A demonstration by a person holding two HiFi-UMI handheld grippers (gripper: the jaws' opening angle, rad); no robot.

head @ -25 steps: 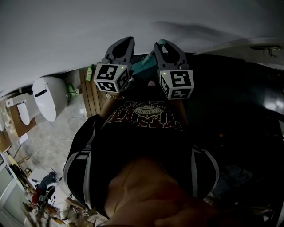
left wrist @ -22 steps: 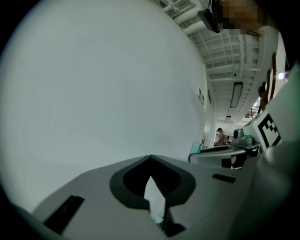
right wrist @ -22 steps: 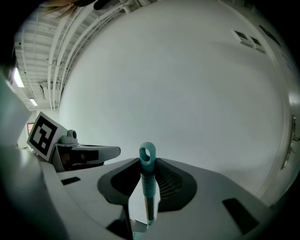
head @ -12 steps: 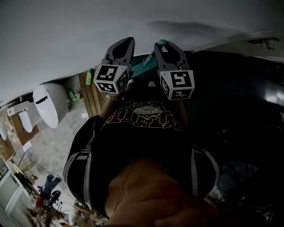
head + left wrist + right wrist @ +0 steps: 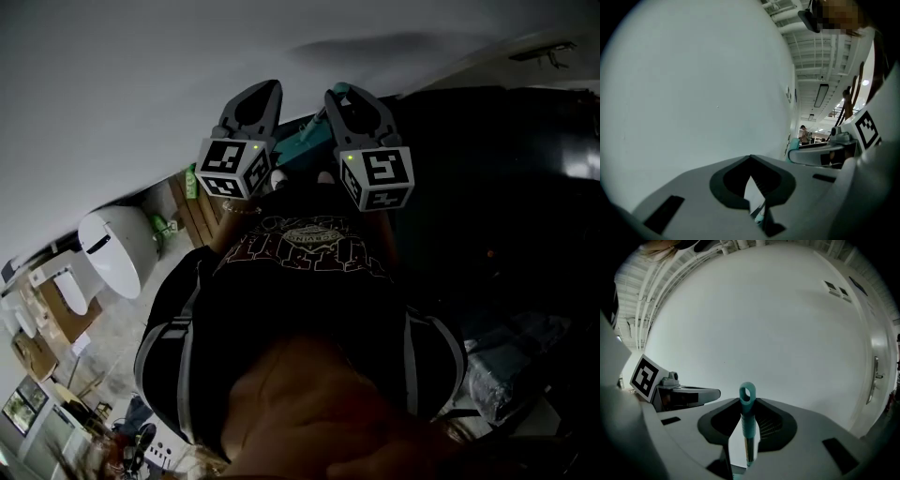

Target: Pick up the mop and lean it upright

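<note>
right gripper view, right tongs (image 5: 749,446) pinch slim teal ring-tipped mop handle (image 5: 747,414)

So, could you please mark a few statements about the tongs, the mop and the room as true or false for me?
1. The right tongs are closed on the mop handle. True.
2. The handle ends in a plain flat cap. False: its teal end has a hanging loop.
3. The left tongs hold the looped end. False: that end stands in the right tongs, and the left tips meet with nothing between them.
4. A toilet shows at the left of the head view. True.
5. The wall in front of the tongs is dark brick. False: it is plain and white.
</note>
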